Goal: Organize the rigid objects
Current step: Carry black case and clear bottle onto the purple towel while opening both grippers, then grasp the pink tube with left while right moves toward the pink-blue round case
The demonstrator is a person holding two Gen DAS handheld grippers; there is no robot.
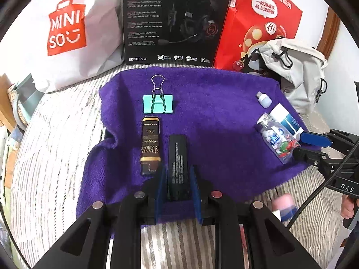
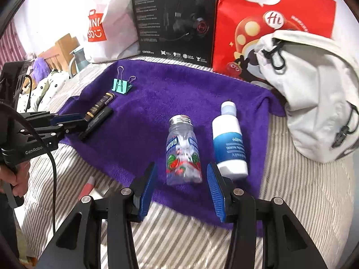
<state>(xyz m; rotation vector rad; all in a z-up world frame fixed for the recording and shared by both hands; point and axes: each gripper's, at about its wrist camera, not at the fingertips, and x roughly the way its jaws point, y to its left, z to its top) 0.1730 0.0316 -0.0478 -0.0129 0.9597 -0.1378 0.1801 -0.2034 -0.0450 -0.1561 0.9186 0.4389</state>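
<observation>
Striped bedding (image 1: 56, 148) carries a purple towel (image 1: 213, 103), backed by a white bag (image 1: 67, 33), black box (image 1: 172, 20), red bag (image 1: 258, 22) and grey backpack (image 2: 314, 94). On the towel: white bottle (image 2: 228, 143) just beside a clear bottle (image 2: 182, 150), brown tube (image 1: 150, 143), green clip (image 1: 158, 104), small USB plug (image 1: 264, 99). Left gripper (image 1: 178, 179) is clenched on the black bar (image 1: 178, 157) at the towel's near edge beside the tube; right gripper (image 2: 181, 183) is spread wide, fingers either side of the clear bottle, not touching.

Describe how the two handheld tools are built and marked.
Both are black, angular frames with silver round bolts and blue ribbed finger pads. The left tool reads "GenRobo" on its body and trails a black cable. The right tool shows white "DAS" lettering and also carries a black cable.
</observation>
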